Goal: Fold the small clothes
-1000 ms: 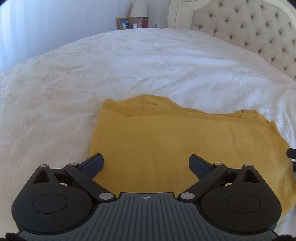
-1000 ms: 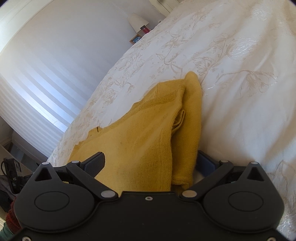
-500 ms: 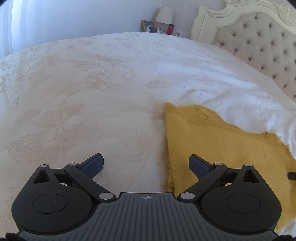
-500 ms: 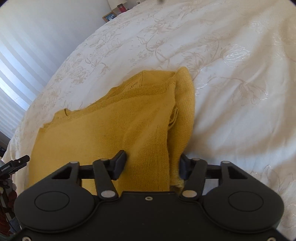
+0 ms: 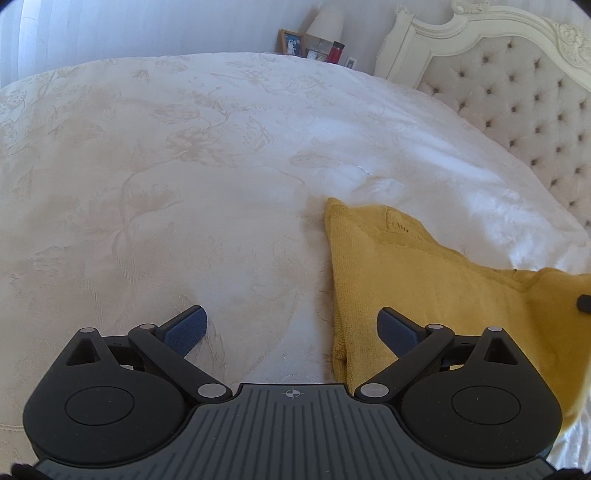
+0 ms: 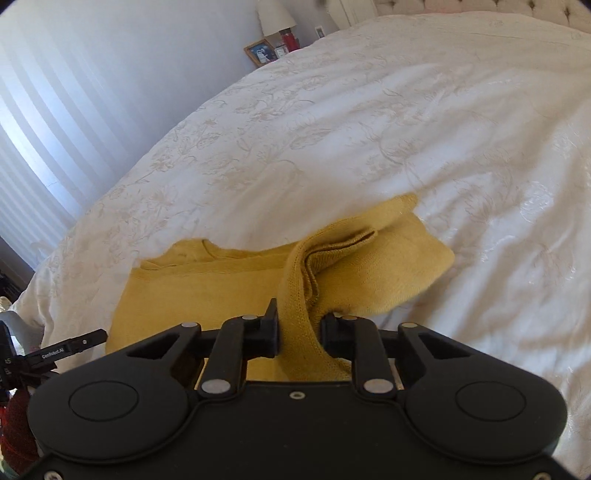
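Observation:
A mustard-yellow knit garment (image 5: 424, 280) lies folded on the white bedspread (image 5: 184, 184). My left gripper (image 5: 291, 328) is open and empty, low over the bed, with its right finger over the garment's left edge. In the right wrist view my right gripper (image 6: 299, 328) is shut on a bunched edge of the yellow garment (image 6: 207, 291) and lifts it, so a fold stands up between the fingers. The right part of the garment drapes onto the bedspread (image 6: 406, 129).
A tufted cream headboard (image 5: 517, 92) stands at the right. A nightstand with a lamp (image 5: 328, 22), a photo frame (image 5: 291, 42) and a red bottle (image 5: 335, 51) is at the far side. Striped window blinds (image 6: 33, 147) are at left.
My right gripper has closed on the garment's edge and raised it. My left gripper has swung left, off the garment, so that it is over bare bedspread at the garment's left edge.

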{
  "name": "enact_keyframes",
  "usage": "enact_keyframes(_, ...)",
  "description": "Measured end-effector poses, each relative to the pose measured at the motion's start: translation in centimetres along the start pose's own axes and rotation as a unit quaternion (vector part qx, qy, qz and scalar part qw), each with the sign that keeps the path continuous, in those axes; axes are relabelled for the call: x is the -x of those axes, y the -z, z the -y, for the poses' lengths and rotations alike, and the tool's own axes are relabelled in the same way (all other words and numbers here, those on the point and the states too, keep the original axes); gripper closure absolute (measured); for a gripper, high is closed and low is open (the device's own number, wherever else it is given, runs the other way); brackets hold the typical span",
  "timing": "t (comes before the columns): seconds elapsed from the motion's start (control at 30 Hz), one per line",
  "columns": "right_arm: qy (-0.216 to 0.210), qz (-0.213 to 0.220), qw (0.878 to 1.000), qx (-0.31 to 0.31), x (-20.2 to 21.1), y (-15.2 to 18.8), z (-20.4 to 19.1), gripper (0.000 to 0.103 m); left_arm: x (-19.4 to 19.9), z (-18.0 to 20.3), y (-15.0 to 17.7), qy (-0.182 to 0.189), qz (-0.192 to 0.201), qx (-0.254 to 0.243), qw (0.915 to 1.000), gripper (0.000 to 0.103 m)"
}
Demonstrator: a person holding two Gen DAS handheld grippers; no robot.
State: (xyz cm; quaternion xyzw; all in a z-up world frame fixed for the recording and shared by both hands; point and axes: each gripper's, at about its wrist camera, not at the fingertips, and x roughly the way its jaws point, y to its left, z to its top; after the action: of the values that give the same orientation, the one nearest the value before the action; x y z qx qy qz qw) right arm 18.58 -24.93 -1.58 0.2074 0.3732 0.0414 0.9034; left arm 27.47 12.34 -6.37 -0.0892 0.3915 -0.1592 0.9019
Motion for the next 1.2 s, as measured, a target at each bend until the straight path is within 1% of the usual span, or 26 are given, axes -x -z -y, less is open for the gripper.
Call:
enact_keyframes(0.13,-0.039,-0.01,0.999,0.012,-2.1,-1.0,-4.7,0.074,0.4,-0.6,-0.2,0.003,0.005,0.005,1.0,0.003)
enact_keyframes(0.23,-0.069,-0.023,0.997,0.013,-5.0,-1.0,-8.0,0.075,0.7,-1.2,-0.4,0.003,0.01,0.014,0.9999,0.003)
enact_keyframes(0.3,-0.077,-0.031,0.996,0.02,-6.9,-0.6,-10.0,0.075,0.9,-1.7,-0.5,0.003,0.013,0.022,0.9997,0.003)
enact_keyframes(0.4,-0.078,-0.048,0.995,0.038,-9.8,0.3,-12.7,0.075,1.1,-2.5,-0.8,0.001,0.016,0.034,0.9993,0.003)
enact_keyframes(0.5,-0.074,-0.065,0.994,0.055,-11.4,1.5,-14.4,0.075,1.2,-3.1,-0.9,-0.005,0.017,0.041,0.999,0.003)
enact_keyframes(0.63,-0.051,-0.078,0.991,0.099,-12.8,2.8,-16.3,0.074,1.3,-3.3,-1.1,-0.002,0.019,0.046,0.9987,0.003)
enact_keyframes(0.67,-0.047,-0.079,0.99,0.106,-12.9,3.1,-16.6,0.071,1.2,-3.3,-1.1,-0.001,0.02,0.046,0.9988,0.003)
enact_keyframes(0.7,-0.053,-0.08,0.989,0.11,-12.8,3.3,-16.8,0.068,1.2,-3.2,-1.1,-0.001,0.02,0.045,0.9988,0.003)
enact_keyframes(0.77,-0.081,-0.08,0.988,0.102,-12.7,3.4,-17.0,0.06,1.2,-3.2,-1.0,0.0,0.019,0.042,0.9989,0.003)
enact_keyframes(0.87,-0.125,-0.063,0.987,0.084,-11.4,3.1,-16.6,0.059,1.2,-3.3,-0.9,0.001,0.019,0.044,0.9988,0.003)
enact_keyframes(0.93,-0.144,-0.046,0.986,0.076,-10.1,2.8,-16.3,0.059,1.1,-3.5,-1.0,0.001,0.02,0.046,0.9987,0.003)
enact_keyframes(1.0,-0.141,-0.027,0.987,0.07,-9.0,2.6,-15.5,0.059,1.2,-3.5,-1.0,0.001,0.022,0.048,0.9986,0.003)
enact_keyframes(1.07,-0.125,-0.01,0.99,0.069,-8.1,2.7,-14.6,0.059,1.4,-3.5,-0.9,0.003,0.027,0.049,0.9984,0.003)
enact_keyframes(1.1,-0.111,-0.004,0.991,0.071,-7.7,2.8,-14.1,0.059,1.5,-3.4,-0.9,0.005,0.029,0.049,0.9983,0.003)
enact_keyframes(1.2,-0.085,-0.016,0.993,0.076,-7.8,3.9,-12.7,0.059,1.6,-3.0,-0.9,0.014,0.035,0.046,0.9982,0.003)
